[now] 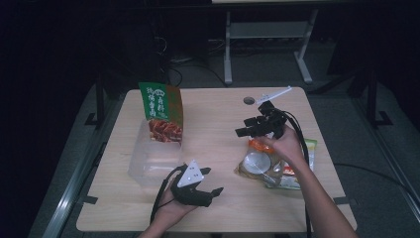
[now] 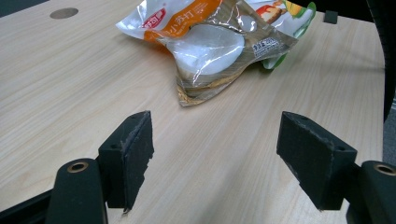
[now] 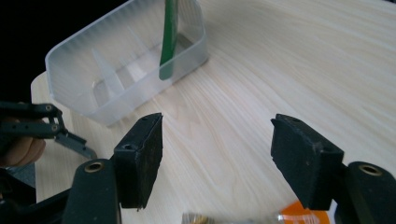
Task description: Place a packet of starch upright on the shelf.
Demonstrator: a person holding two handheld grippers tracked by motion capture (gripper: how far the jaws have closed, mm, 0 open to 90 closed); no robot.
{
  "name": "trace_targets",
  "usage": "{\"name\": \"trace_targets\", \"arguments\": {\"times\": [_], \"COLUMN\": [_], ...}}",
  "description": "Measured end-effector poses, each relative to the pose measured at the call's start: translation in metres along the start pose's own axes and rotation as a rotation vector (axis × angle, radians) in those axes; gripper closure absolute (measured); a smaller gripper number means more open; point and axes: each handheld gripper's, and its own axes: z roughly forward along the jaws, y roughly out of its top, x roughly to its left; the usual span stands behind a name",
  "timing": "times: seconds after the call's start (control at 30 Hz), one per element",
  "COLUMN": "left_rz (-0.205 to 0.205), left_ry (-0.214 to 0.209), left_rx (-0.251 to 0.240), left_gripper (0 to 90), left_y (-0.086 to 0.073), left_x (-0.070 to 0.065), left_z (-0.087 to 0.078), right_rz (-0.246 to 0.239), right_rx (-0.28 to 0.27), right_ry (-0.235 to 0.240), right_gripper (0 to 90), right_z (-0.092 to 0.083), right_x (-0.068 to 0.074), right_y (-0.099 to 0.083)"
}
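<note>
Lying on the pale wooden counter (image 1: pixel 218 148), the crinkled clear-and-orange snack packet (image 1: pixel 257 161) is being flanked on its right by a green-edged packet (image 1: pixel 302 163). The right gripper (image 1: pixel 247 130) is being held released, nothing between its pads, just above the snack packet. The left gripper (image 1: pixel 210 191) is being kept released and empty beside the clear plastic bin (image 1: pixel 148 163), in which a green sauce packet (image 1: pixel 162 111) is being propped upright.

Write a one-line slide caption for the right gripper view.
Open right tongs over the wooden table, nothing between them, facing a clear plastic bin with a green packet standing inside.
</note>
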Motion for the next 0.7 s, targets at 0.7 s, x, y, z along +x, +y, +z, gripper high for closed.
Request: {"name": "trace_targets", "arguments": {"times": [0.7], "left_rz": [-0.006], "left_ry": [-0.012], "left_rx": [-0.001], "left_gripper": [26.2], "left_y": [0.002], "left_x": [-0.002], "left_z": [0.002], "right_rz": [0.098], "right_rx": [0.036], "right_ry": [-0.108], "right_gripper": [35.5], "right_z": [-0.048], "right_x": [-0.017], "right_y": [-0.063]}}
